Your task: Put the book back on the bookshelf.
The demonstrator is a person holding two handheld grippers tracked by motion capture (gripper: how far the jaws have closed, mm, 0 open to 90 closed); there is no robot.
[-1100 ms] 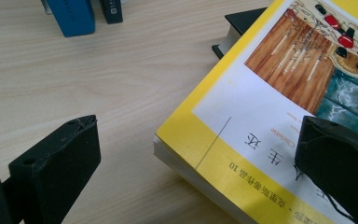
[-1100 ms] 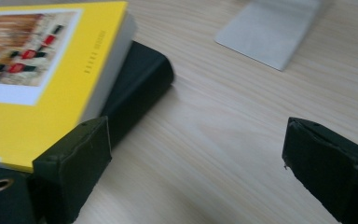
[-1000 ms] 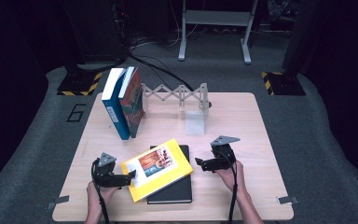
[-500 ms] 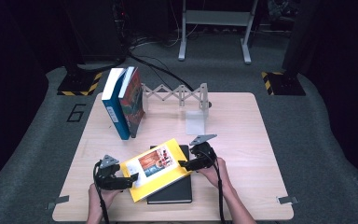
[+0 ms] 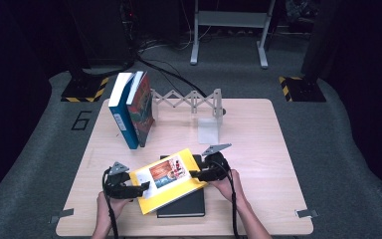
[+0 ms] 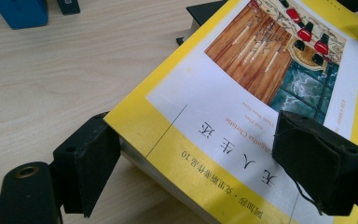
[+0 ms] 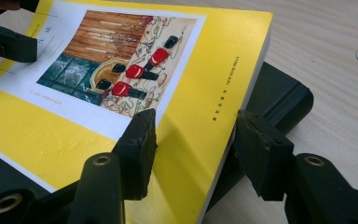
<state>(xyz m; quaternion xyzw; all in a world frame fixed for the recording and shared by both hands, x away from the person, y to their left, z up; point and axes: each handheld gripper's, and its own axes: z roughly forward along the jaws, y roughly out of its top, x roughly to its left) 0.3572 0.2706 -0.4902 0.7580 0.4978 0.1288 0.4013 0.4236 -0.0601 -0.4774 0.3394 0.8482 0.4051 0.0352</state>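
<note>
The wooden counter [image 5: 258,149] is carrying everything, with two upright books [image 5: 132,109] leaning together at its far left beside an expanding white rack [image 5: 189,102]. Nearer the person, a black book [image 5: 184,206] is lying flat, and the yellow book [image 5: 171,179] is resting slantwise on top of it, overhanging toward the left.

The step in hand looks like taking hold of the yellow book from both ends. The left gripper [image 6: 186,158] is straddling the book's near corner, one jaw over the cover and the other at the page edge below; its jaws have just been closing, yet a clear gap is showing, so it is not pressing yet. The right gripper [image 7: 193,144] is bracketing the opposite edge, one jaw lying on the cover, the other beside the spine against the black book; its jaws have also just been closing, though they are not clamping so far.

Next, both pairs of jaws probably need to finish closing firmly before the book is lifted level, leaving the black book undisturbed.
</note>
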